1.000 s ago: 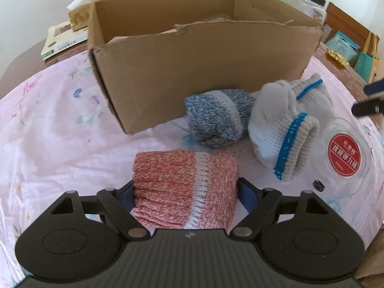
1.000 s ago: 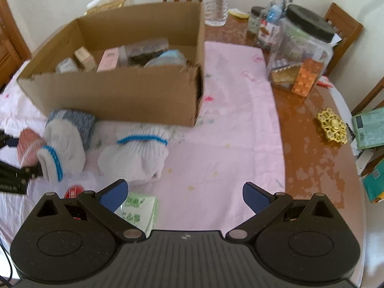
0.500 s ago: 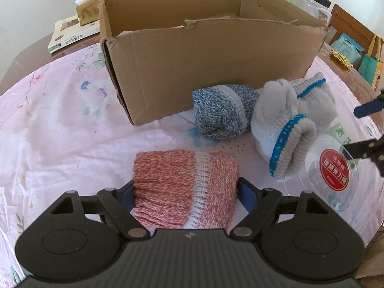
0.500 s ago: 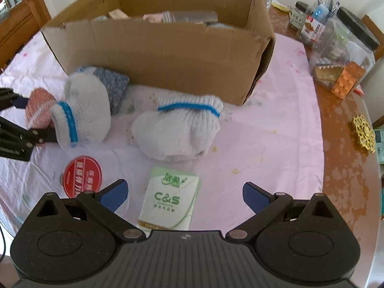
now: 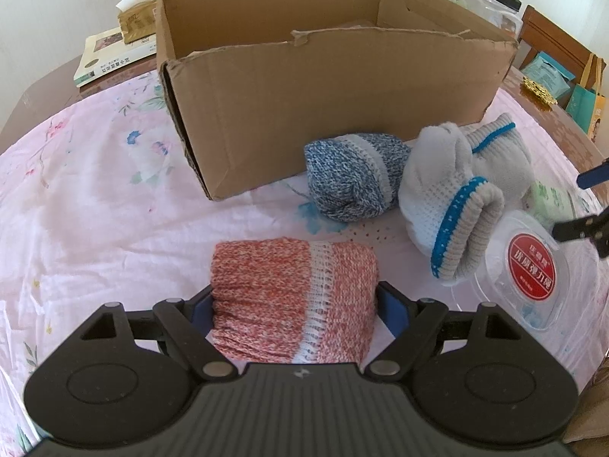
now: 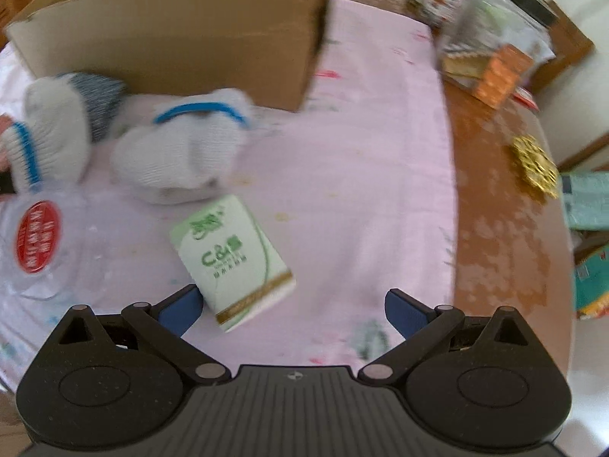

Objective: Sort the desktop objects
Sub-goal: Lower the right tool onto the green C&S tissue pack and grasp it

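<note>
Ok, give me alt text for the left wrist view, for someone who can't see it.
The left hand-held gripper is shut on a red-and-white rolled sock above a pink floral cloth. Beyond lie a blue sock, white socks and an open cardboard box.

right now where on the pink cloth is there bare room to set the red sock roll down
Bare cloth lies left of the cardboard box and red sock roll, and between the tissue pack and the wooden table. Crowded: the sock rolls against the box front.
</note>
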A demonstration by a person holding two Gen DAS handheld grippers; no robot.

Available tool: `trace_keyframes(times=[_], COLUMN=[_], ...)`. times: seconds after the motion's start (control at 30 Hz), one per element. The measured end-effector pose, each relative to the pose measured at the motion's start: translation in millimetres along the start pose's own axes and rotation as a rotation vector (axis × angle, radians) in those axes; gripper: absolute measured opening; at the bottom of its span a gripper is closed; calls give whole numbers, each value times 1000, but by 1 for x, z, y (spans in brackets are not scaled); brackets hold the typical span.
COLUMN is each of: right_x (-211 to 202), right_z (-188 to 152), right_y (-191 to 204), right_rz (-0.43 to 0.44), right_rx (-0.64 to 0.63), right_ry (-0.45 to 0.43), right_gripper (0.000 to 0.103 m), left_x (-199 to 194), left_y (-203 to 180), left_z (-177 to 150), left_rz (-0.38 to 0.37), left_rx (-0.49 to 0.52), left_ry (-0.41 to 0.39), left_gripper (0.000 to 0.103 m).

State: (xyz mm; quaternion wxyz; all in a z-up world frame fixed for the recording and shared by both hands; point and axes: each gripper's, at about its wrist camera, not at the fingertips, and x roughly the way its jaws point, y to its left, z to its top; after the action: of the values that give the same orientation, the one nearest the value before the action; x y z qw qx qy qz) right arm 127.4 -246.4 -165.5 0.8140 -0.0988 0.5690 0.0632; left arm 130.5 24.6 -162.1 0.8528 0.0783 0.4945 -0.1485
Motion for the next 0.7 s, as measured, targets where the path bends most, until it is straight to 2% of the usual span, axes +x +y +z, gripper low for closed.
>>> trace_keyframes(times=[0.17, 0.37, 0.5, 0.7], right_x=[-3, -7, -3, 0], right_z=[-3, -3, -2, 2], right_y=[-2, 10, 11, -13], right_rz=[5, 56, 25, -38], right_rx=[20, 18, 8, 92], right_ry=[-6, -15, -10, -11], right_gripper=[103, 103, 103, 103], left_x=[4, 5, 5, 5], left_y=[-1, 0, 2, 1], left_z=[1, 2, 3, 3], left_rz=[20, 34, 33, 35], left_rx=[-6, -25, -25, -28], left_ry=[10, 9, 21, 22], left_gripper=[92, 94, 94, 94])
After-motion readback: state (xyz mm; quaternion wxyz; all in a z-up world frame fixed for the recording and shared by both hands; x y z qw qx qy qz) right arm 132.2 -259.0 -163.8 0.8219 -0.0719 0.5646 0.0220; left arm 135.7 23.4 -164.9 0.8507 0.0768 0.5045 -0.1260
